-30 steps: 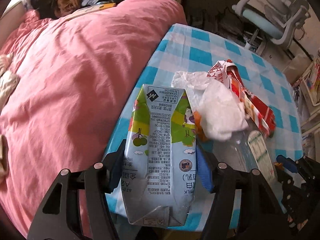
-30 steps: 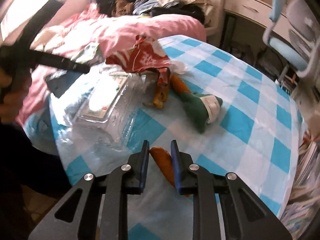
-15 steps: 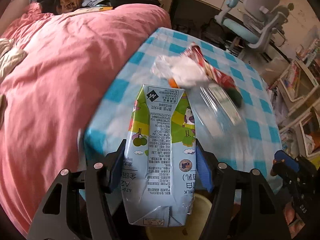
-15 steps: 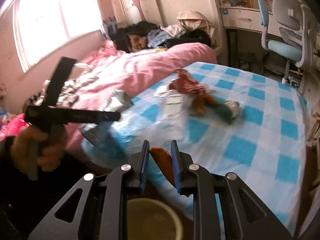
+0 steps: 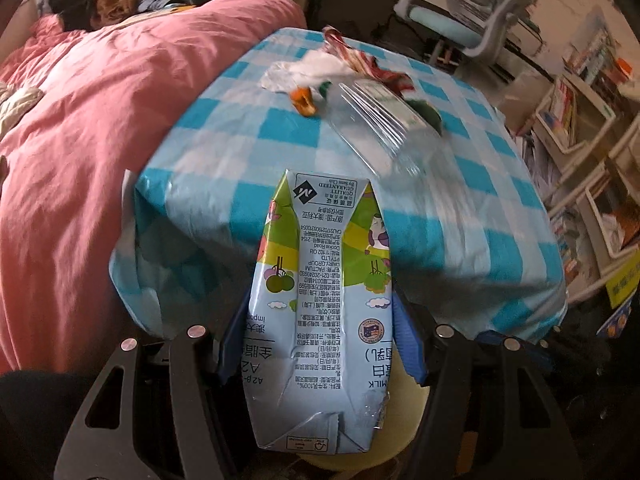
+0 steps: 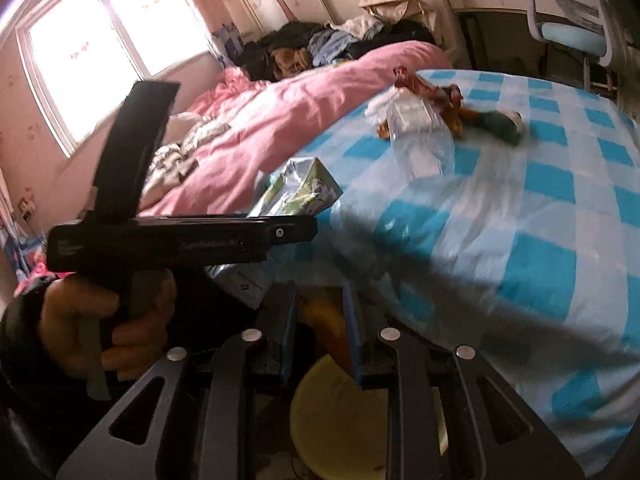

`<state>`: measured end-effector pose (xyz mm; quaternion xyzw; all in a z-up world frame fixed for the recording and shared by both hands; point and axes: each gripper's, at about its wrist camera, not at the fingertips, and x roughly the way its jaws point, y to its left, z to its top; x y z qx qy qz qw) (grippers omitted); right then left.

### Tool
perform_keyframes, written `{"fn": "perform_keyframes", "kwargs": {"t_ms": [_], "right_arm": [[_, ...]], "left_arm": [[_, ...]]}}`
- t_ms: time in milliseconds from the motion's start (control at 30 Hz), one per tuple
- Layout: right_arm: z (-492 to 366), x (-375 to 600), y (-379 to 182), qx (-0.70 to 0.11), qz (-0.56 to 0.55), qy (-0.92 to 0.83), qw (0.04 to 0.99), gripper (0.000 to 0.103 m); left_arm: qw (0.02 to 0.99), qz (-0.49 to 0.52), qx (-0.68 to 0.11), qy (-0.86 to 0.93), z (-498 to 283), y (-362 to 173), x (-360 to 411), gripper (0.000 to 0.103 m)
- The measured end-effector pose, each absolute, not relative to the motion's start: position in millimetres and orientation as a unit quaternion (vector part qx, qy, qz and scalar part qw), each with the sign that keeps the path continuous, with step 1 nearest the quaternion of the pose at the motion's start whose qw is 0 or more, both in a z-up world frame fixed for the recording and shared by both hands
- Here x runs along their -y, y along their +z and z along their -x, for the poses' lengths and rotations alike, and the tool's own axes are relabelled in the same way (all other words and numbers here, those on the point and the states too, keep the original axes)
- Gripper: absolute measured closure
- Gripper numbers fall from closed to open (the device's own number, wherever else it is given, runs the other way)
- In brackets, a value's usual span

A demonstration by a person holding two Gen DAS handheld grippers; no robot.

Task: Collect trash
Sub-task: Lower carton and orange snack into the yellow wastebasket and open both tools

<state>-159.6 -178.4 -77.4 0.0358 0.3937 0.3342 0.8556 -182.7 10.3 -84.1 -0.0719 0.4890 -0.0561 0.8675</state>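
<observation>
Between the left gripper's [image 5: 318, 344] pinching fingers sits the milk carton [image 5: 320, 304]; right fingers [image 6: 354, 336] opening around orange peel [image 6: 330, 332].

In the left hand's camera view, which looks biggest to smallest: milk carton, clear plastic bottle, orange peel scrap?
1. Milk carton, though it is nearest the camera.
2. Clear plastic bottle.
3. Orange peel scrap.

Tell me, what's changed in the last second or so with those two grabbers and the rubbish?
Both grabbers pulled back off the checked table to above a yellow bin. The left gripper still grips the milk carton. The right gripper is opening its jaws around the orange peel, which is still between them. The clear bottle, red wrapper and other scraps stayed on the table.
</observation>
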Motion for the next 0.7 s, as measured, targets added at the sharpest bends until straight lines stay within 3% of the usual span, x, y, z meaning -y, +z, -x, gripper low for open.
{"fn": "perform_keyframes", "kwargs": {"t_ms": [67,200,600,700], "right_arm": [[165.7,181.1,-79.6,-0.397,-0.038,0.324,0.858,0.061],[177.0,190.0,-80.4,-0.402,-0.034,0.293,0.867,0.054],[194.9,223.4,-71.8,-0.370,-0.048,0.201,0.906,0.040],[195.4,223.8,-71.3,-0.365,-0.041,0.194,0.910,0.038]], "left_arm": [[0.867,0.061,-0.490,-0.063,192.2,-86.8,-3.1,0.042],[0.863,0.046,-0.499,-0.073,205.9,-93.9,7.0,0.042],[0.836,-0.003,-0.535,-0.118,239.5,-115.8,42.9,0.041],[0.842,-0.002,-0.527,-0.114,241.7,-112.7,41.6,0.037]]}}
